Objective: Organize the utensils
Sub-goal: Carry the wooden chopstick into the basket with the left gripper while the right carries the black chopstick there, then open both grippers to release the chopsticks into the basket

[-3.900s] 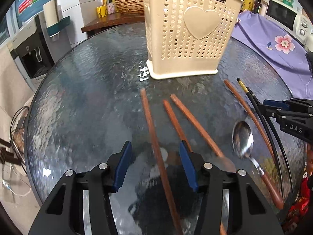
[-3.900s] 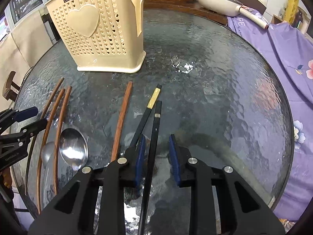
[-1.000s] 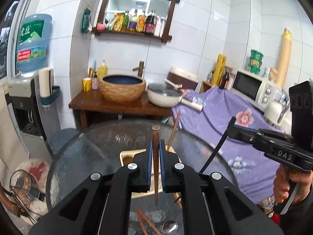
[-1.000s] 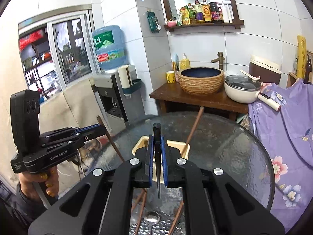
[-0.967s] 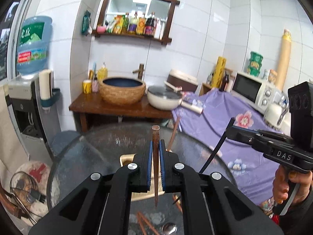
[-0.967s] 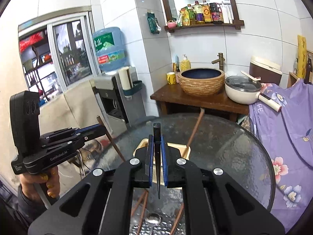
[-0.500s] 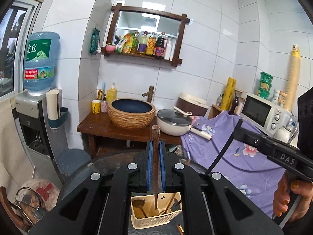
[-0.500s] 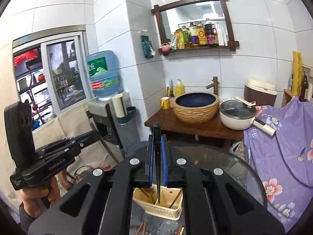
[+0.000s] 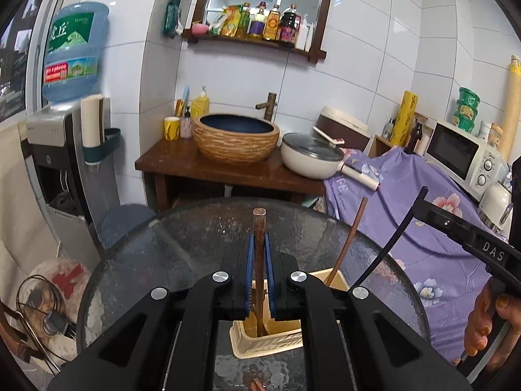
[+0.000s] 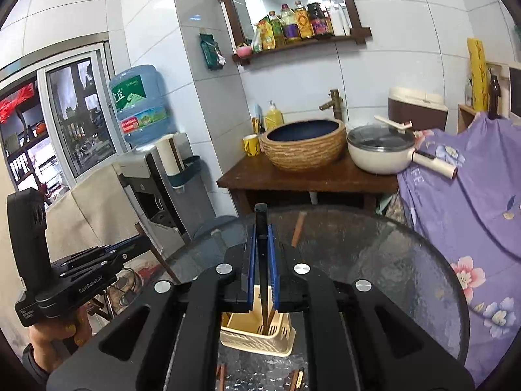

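Observation:
My left gripper is shut on a brown wooden chopstick held upright, its lower end inside the cream utensil basket on the round glass table. My right gripper is shut on a black chopstick, also upright, with its tip in the basket. Another wooden chopstick stands in the basket. The right gripper also shows at the right of the left wrist view, the left gripper at the left of the right wrist view.
Loose chopsticks lie on the glass near the front edge. Behind the table stand a wooden counter with a woven basin and a white pot, a water dispenser and a purple cloth.
Both grippers have come down and tilted toward the table, so the basket sits larger below them. The held chopsticks' tips now sit inside the basket.

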The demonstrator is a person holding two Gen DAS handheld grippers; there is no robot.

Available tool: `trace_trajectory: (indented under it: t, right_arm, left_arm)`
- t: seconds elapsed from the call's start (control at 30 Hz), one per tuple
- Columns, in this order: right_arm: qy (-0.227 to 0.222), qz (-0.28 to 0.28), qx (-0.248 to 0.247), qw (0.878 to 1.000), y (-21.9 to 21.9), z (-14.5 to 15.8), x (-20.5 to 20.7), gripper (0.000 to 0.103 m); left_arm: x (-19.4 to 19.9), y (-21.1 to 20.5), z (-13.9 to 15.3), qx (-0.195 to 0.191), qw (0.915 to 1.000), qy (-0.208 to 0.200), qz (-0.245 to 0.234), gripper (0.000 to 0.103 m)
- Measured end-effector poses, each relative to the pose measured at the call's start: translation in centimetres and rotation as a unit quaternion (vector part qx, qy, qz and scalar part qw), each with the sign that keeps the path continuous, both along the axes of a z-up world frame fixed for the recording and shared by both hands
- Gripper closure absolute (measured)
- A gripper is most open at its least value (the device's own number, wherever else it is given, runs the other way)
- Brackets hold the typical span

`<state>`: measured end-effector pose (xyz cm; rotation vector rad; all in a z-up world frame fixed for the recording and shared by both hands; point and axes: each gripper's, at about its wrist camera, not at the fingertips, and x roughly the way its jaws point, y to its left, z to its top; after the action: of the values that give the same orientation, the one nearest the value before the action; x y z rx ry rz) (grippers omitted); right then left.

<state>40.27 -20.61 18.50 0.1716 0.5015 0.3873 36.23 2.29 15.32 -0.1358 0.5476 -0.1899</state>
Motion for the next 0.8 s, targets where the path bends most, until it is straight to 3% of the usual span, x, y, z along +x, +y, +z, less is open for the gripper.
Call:
trace_trajectory:
  t: [0.27,0.57,0.63,0.7,0.8]
  right_arm:
    - [0.018,-0.001,-0.011,1.0,0.4,-2.6,0.6,0.095]
    - [0.026,-0.009,-0.009,1.0,0.0,-3.4,0.8,0.095]
    - [0.028,-0.01,-0.005,1.0,-0.2,-3.4,0.9,0.095]
    - [0.031,-0.017,-0.004,0.999,-0.4,-3.5,0.9,0.095]
    - [0.025,-0.018,-0.008,1.0,-0.5,-3.4,0.7,0.094]
  left_arm:
    - [0.9,0.5,-2.2,-0.001,0.9997,0.026,0.003,0.096]
    - [1.2,0.9,-2.6,0.002,0.9996,0.025,0.011,0.095]
    - [1.2,1.0,-2.9,-0.004,0.9995,0.031,0.01,0.089]
    - [1.1,1.2,-2.9,-0.007,0.9995,0.028,0.015,0.066]
    - [0.5,1.4,-2.6,-0.016,0.9995,0.014,0.023,0.051]
